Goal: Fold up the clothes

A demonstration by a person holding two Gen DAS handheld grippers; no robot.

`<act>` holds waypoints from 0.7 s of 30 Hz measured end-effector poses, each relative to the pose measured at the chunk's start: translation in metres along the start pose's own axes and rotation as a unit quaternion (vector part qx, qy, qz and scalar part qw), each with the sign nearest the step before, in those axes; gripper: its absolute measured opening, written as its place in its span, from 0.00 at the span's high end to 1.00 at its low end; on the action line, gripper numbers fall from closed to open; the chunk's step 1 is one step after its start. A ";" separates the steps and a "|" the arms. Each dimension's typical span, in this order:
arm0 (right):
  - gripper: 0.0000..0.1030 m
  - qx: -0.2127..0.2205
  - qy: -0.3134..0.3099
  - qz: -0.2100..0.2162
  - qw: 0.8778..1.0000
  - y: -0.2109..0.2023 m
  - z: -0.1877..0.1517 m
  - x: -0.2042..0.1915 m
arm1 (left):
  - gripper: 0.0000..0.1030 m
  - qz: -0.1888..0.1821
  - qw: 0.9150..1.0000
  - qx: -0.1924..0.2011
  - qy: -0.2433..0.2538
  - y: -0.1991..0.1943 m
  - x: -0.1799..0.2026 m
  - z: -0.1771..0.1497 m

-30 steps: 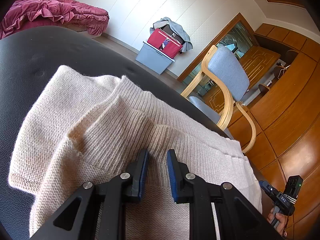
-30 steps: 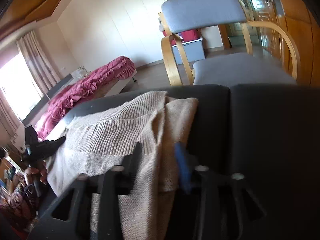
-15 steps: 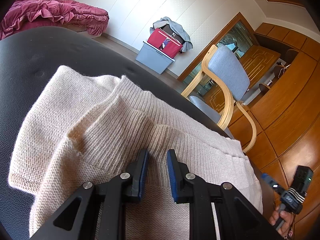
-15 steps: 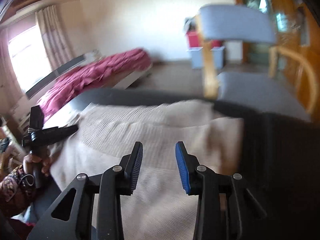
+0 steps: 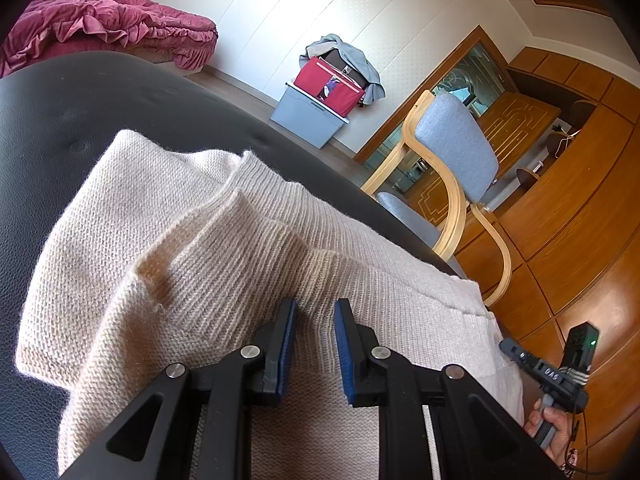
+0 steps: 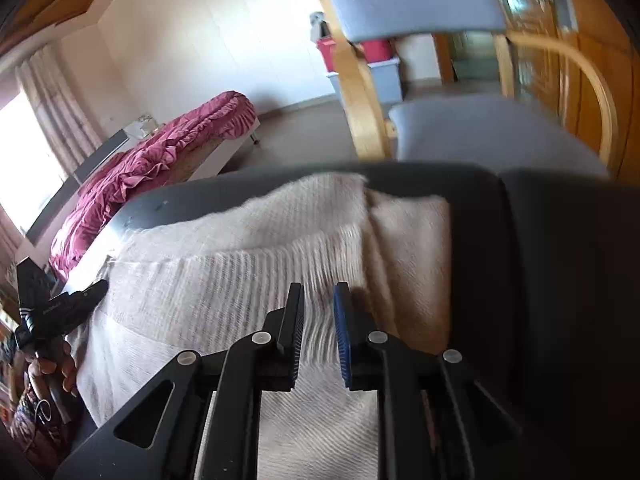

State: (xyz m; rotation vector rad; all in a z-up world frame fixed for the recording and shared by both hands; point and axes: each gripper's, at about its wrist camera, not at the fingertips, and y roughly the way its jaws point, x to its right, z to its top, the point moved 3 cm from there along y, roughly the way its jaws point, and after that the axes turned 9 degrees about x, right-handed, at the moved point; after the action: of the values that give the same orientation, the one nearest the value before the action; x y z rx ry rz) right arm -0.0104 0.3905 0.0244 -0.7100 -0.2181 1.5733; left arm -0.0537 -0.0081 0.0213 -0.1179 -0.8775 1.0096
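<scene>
Cream knit sweater (image 5: 248, 248) lying on black padded table (image 5: 80, 112), already doubled over: ribbed band stacked on plain knit, layers showing at far corner. Folding partway done, judging by the stacked layers; bundle still loose and broad, at least one more fold and a smoothing likely left.

Left hand-held gripper (image 5: 315, 344) low over ribbed band, jaws narrowly parted with a gap between blue pads. Knit lying under and between them; no pinch of cloth visible, so apparently holding nothing. From right wrist view, same left hand-held gripper (image 6: 60, 312) at sweater's left edge, hand (image 6: 52, 368) on its handle.

Right hand-held gripper (image 6: 319, 320) over ribbed band near the vertical fold ridge, jaws closing, fabric beneath them. Picture blurred; actual nip on the knit not certain, pads seemingly not pressing yet. In left wrist view, right hand-held gripper (image 5: 552, 368) just beyond sweater's right edge.

Edges: far edge of sweater close to table's far rim on the right; near-left corner puffed and rounded. Bare black padding open to the left and to the right of the bundle. Grey-cushioned wooden chair (image 5: 452, 168) just past far rim; bed with red cover (image 5: 104, 24) and storage bin (image 5: 312, 116) well apart.
</scene>
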 end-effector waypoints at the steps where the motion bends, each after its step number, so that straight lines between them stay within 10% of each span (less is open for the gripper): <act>1: 0.83 0.001 -0.008 0.004 1.000 0.002 0.005 -0.006 | 0.82 0.000 1.000 0.000 0.000 0.000 0.000 0.000; 7: 0.67 -0.026 0.023 0.020 0.999 0.045 0.028 -0.019 | 0.82 0.008 1.000 0.000 0.010 0.000 0.001 0.001; 21: 0.74 0.005 0.105 -0.053 0.993 0.047 0.020 0.030 | 0.82 0.010 1.000 0.000 0.014 0.000 0.005 0.000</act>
State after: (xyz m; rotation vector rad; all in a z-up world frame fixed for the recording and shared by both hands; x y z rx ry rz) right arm -0.0599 0.4176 0.0061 -0.8374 -0.0909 1.3875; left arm -0.0526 -0.0045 0.0243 -0.1404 -0.8524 1.0254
